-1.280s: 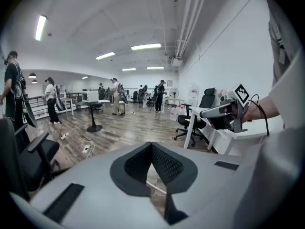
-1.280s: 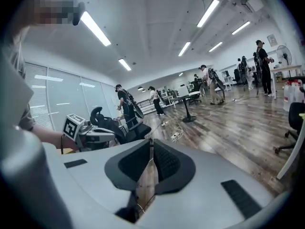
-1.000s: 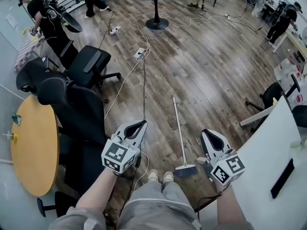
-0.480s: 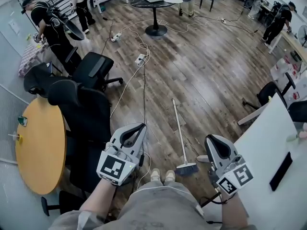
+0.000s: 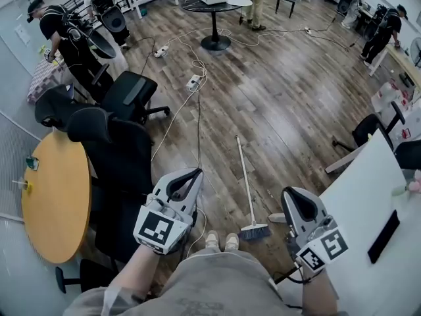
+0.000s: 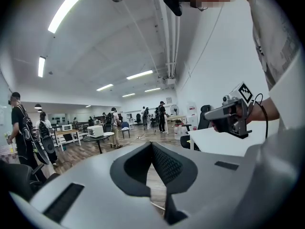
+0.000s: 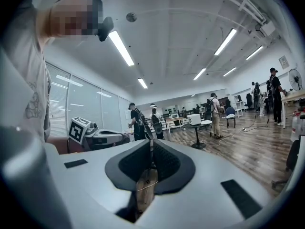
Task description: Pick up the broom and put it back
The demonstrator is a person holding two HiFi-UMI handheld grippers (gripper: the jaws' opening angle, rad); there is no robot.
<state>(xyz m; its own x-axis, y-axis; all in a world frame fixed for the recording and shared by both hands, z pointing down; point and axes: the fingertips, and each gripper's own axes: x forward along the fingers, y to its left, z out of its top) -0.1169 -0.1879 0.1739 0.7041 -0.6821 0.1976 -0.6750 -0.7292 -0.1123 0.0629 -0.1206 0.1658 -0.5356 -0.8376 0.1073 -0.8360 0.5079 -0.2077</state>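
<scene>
The broom [image 5: 246, 183] lies flat on the wooden floor just ahead of the person's feet, with its pale handle pointing away and its blue-grey bristle head [image 5: 254, 231] nearest. My left gripper [image 5: 193, 173] is held in the air to the left of the broom. My right gripper [image 5: 288, 191] is held to its right. Neither touches the broom. In the left gripper view the jaws of the left gripper [image 6: 152, 143] meet with nothing between them. The right gripper [image 7: 151, 141] shows the same in its own view. Neither gripper view shows the broom.
Black office chairs [image 5: 112, 143] and a round wooden table [image 5: 52, 203] stand at the left. A white table [image 5: 368, 196] carrying a black object [image 5: 385, 237] is at the right. Cables [image 5: 197, 110] run across the floor. Several people stand around the far edges of the room.
Both grippers have risen toward the camera and sit slightly lower and larger in the head view. That view has tilted to show more of the far room. The broom has not moved.
</scene>
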